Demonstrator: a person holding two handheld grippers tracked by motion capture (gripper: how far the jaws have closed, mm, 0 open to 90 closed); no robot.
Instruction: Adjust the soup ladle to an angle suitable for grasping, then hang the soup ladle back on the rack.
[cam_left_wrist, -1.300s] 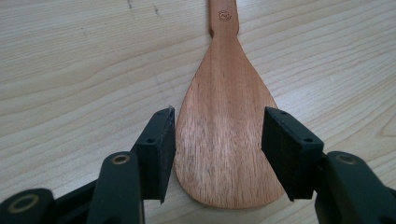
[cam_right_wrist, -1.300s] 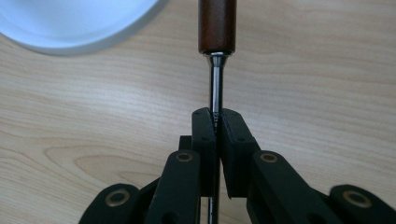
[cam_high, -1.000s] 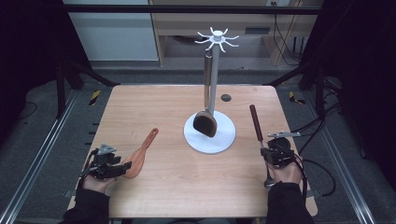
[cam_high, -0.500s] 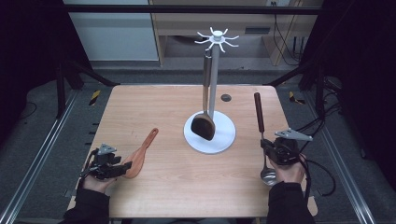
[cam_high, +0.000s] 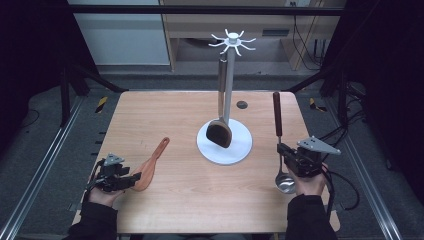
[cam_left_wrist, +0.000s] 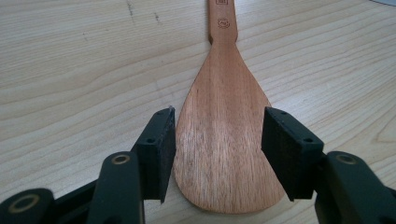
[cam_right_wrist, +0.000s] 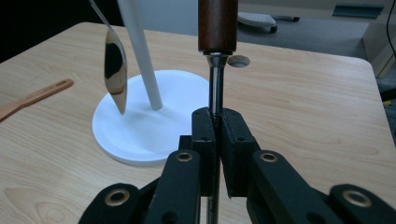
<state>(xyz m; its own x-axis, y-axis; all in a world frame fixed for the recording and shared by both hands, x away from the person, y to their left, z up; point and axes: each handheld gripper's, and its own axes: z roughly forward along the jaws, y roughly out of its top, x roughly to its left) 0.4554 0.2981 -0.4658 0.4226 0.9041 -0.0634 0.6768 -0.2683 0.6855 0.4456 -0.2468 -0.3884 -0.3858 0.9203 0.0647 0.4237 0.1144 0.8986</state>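
Desk (cam_high: 165, 205) of pale wood in dark room, one white rack (cam_high: 229, 90), one hung spatula (cam_high: 220, 131), left hand-held gripper (cam_left_wrist: 218, 154) wide astride one wooden spatula (cam_left_wrist: 226, 140), right hand-held gripper (cam_right_wrist: 215, 140) clamping one ladle (cam_right_wrist: 217, 28).

A light wooden table (cam_high: 165, 210) is filling the middle of the high view. A white round stand base (cam_high: 240, 150) is sitting just right of centre, a wooden spatula (cam_high: 150, 167) is lying flat at lower left, and a small dark round spot (cam_high: 242, 104) is showing near the upper edge.
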